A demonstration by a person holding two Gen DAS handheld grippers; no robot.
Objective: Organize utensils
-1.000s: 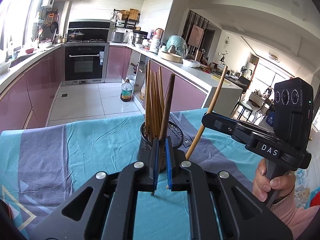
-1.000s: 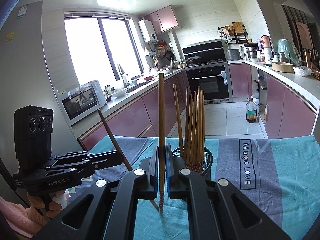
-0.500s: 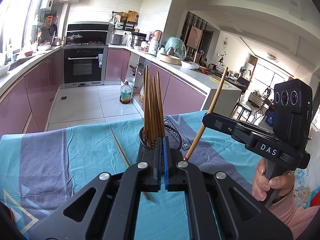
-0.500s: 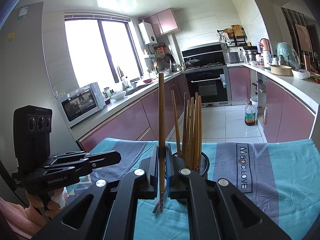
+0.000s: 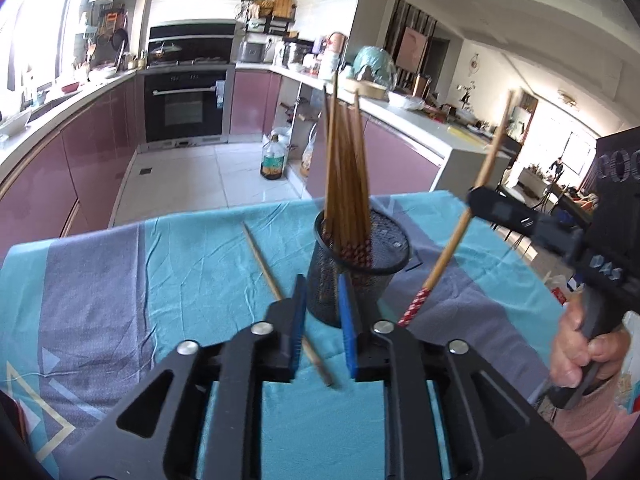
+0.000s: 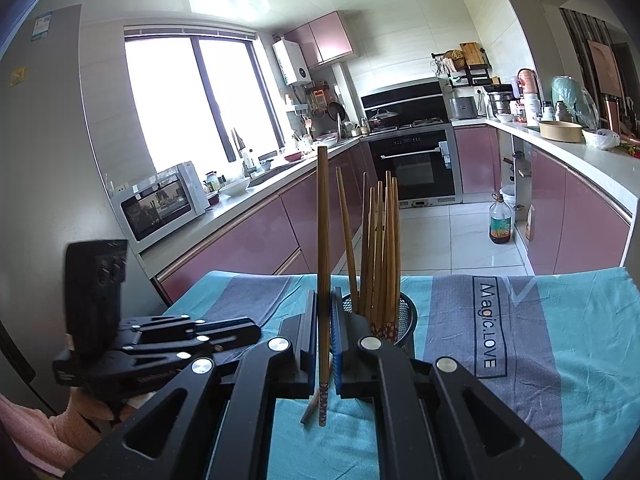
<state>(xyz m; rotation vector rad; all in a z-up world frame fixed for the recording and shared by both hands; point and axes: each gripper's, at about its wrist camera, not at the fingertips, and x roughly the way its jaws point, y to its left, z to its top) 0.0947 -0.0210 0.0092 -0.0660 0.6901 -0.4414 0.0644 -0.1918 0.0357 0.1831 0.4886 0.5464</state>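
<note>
A black mesh cup (image 5: 352, 276) stands on the blue-grey cloth and holds several brown chopsticks (image 5: 346, 184); it also shows in the right wrist view (image 6: 402, 320). My left gripper (image 5: 323, 328) is open and empty, just in front of the cup. A loose chopstick (image 5: 276, 288) lies on the cloth, passing under the left finger. My right gripper (image 6: 323, 344) is shut on an upright chopstick (image 6: 323, 264), left of the cup; the same chopstick shows in the left wrist view (image 5: 460, 232), right of the cup.
The table is covered by a teal and grey cloth (image 5: 120, 280) with "Magic.LOVE" print (image 6: 490, 324). Kitchen counters, an oven (image 5: 186, 108) and an oil bottle (image 5: 272, 160) on the floor lie beyond the table's far edge.
My left gripper let go of its chopstick, which now lies on the cloth, and has opened. Both grippers moved closer to the cup. The right gripper still holds its chopstick.
</note>
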